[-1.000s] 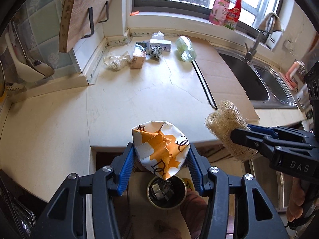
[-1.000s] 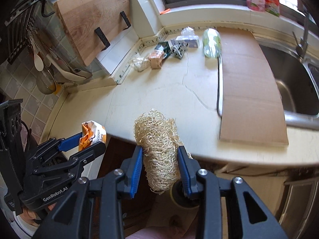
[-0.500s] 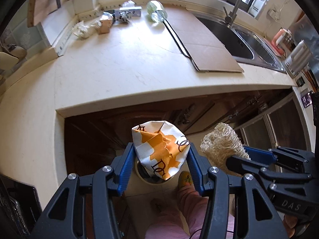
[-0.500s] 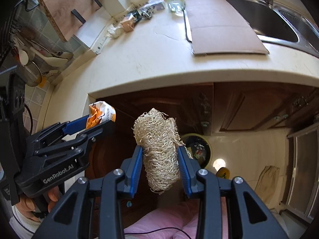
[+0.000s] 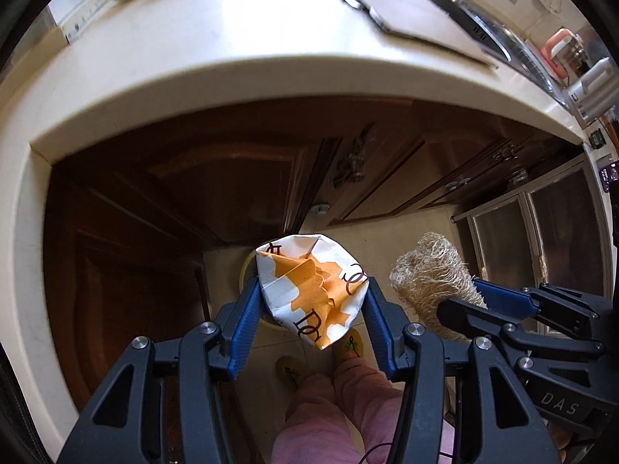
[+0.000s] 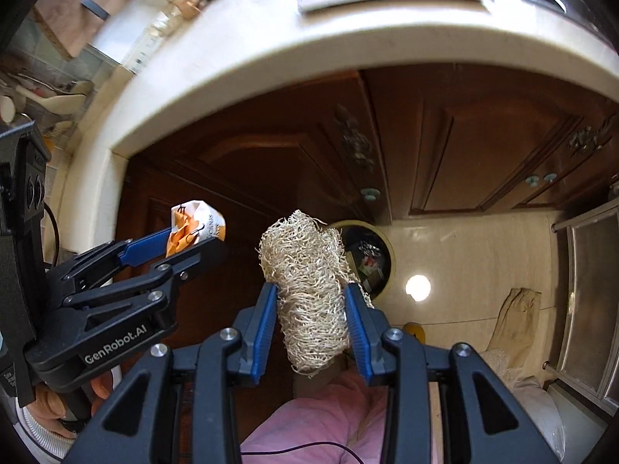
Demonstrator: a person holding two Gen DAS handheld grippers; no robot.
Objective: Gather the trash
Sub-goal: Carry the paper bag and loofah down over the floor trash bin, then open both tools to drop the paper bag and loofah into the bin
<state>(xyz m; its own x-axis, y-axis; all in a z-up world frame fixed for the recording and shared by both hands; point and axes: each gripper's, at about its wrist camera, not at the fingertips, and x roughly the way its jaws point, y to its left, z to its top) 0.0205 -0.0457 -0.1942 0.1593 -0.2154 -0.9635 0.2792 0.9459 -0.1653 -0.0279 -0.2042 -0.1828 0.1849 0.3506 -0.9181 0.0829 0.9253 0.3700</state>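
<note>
Since the earlier frames we are carrying both grippers down off the desk point(image 5: 232, 38) edge, and the views are now tipping toward the floor and the dark cabinet doors point(image 6: 483, 147).

Nearest us, the left gripper point(image 5: 311, 309) is clamping the crumpled orange-and-white paper bag point(image 5: 313, 290) between its blue pads, jaws partly closed on it. To its right, the right gripper point(image 6: 311, 321) is squeezing the loofah scrubber point(image 6: 305, 282) the same way.

Just beyond, on the floor, the round trash bin point(image 6: 371, 259) is waiting, partly hidden behind each load. The bin's mouth looks narrow, and the bag is masking it from the left camera, so we are risking a blind release onto the tiles or the person's slippers point(image 5: 350, 342). The light loofah could also snag on the pads.

Farther back, more trash is lying on the desk.
</note>
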